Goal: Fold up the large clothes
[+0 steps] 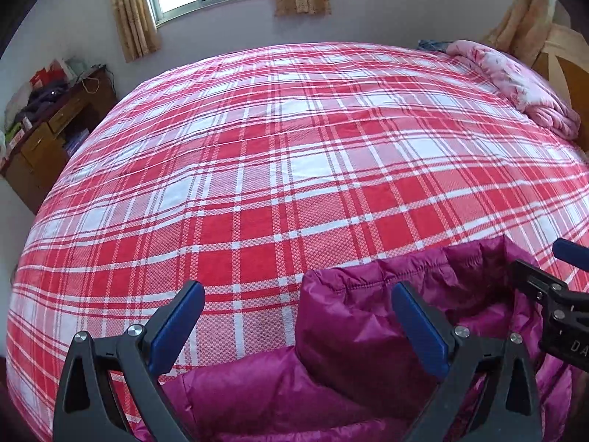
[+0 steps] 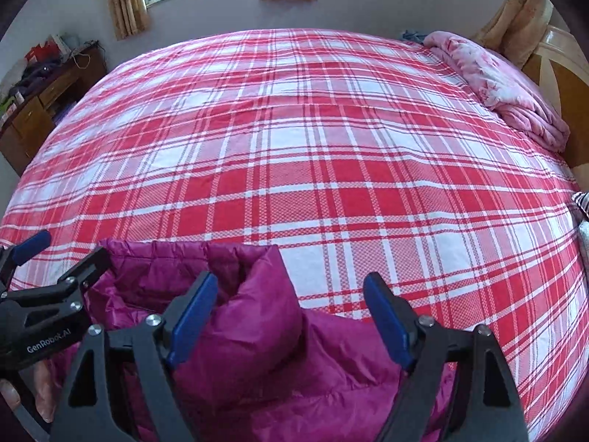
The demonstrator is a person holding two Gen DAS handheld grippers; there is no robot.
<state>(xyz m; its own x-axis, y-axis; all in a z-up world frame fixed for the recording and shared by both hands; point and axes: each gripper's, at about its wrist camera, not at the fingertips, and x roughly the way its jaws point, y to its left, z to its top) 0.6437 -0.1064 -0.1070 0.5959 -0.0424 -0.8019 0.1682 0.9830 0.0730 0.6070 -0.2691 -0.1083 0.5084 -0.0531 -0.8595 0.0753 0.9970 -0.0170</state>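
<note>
Risk: that puffy collar could spring back up or slide; the slick shell looks slippery, so a shallow pinch may only catch the outer layer.
Risk two: both tools crowd the same collar and could knock together.
Jacket (image 1: 353, 335): magenta quilted puffer, shiny, collar standing tall, crumpled.
Where: lower centre of both views, on the red plaid bedspread (image 1: 294, 169), near its front edge.
Left gripper (image 1: 298, 316): jaws spread wide, nothing pinched, collar edge between the blue pads.
Right gripper (image 2: 291, 313): jaws spread, empty, hovering over the collar fold.
</note>
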